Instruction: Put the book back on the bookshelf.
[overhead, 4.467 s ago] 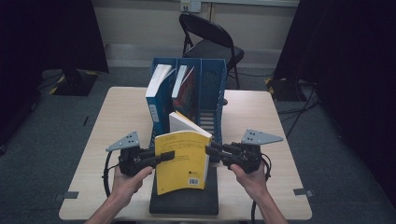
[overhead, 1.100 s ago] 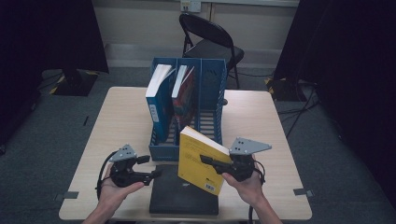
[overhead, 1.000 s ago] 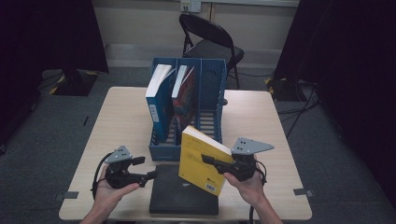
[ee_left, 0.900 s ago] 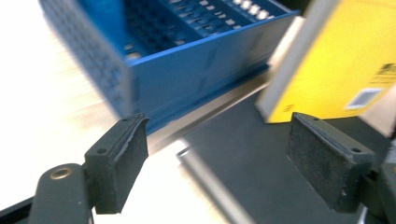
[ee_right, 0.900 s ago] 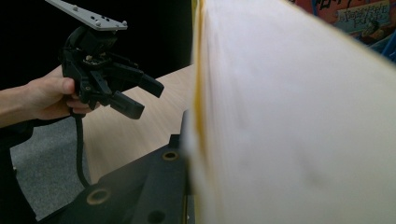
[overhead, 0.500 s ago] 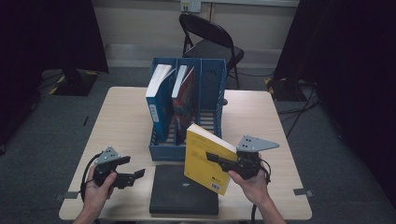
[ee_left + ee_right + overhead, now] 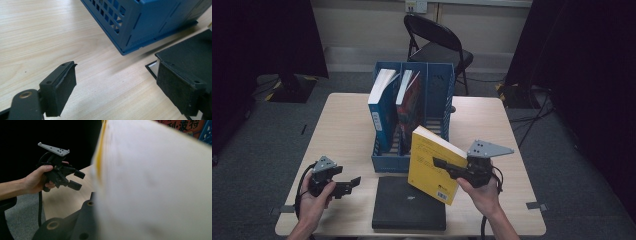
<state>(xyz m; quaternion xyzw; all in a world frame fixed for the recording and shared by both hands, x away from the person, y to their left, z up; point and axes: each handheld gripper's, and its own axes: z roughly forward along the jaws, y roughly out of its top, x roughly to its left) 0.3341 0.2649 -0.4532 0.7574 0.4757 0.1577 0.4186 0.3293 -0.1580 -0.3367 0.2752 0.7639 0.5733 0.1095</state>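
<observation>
A yellow book (image 7: pixel 426 167) stands tilted above the table, just in front of the blue file holder (image 7: pixel 432 100). My right gripper (image 7: pixel 439 163) is shut on its right side. In the right gripper view the book's pale page edge (image 7: pixel 155 182) is blurred and close, with one black jaw below it. My left gripper (image 7: pixel 349 184) is low over the table's front left. It is open, its jaws have just been opening, and nothing is between them (image 7: pixel 115 75). The left gripper (image 7: pixel 77 180) also shows far off in the right gripper view.
The file holder contains a blue book (image 7: pixel 381 107) and a red book (image 7: pixel 409 105). A flat black book (image 7: pixel 409 207) lies on the wooden table (image 7: pixel 342 130) at the front middle. Its corner (image 7: pixel 192 55) is beside my left jaws. A folding chair (image 7: pixel 437 45) stands behind the table.
My left gripper has let go of the yellow book and moved left and down to the table's front left corner. My right gripper still holds the book, barely moved.
</observation>
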